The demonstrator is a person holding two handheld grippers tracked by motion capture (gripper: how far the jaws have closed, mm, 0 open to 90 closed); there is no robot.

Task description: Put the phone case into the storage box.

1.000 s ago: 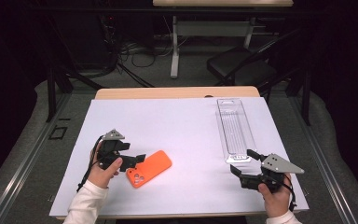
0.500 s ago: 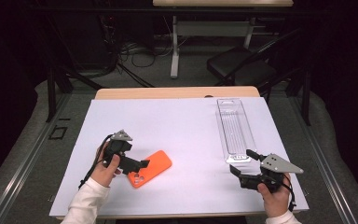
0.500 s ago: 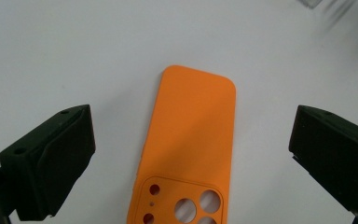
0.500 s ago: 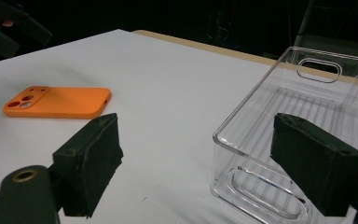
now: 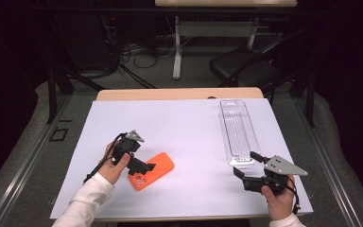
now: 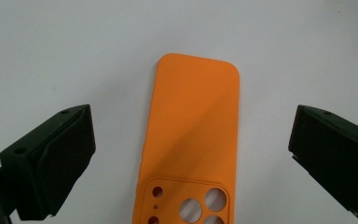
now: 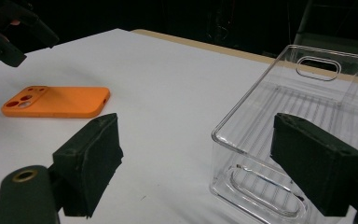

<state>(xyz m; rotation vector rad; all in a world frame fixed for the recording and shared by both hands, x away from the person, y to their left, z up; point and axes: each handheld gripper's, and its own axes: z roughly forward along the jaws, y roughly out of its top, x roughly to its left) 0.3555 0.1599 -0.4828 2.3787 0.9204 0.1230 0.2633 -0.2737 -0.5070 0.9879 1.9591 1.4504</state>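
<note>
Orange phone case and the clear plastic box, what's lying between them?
Nothing: between phone case and clear box the high view shows bare white table cover.

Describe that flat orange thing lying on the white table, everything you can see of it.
The flat orange phone case looks like smooth, matte, rubbery plastic, with rounded corners and a raised camera panel pierced by round holes at one end. It lies back up, flat on the white table, angled across it. The left gripper hangs over its camera end, jaws wide to either side, not pressing it.

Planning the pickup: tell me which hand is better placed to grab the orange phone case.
Left. The left tool hangs right over the orange phone case, jaws wide open on either side of it. The right tool sits far off, beside the clear bin.
</note>
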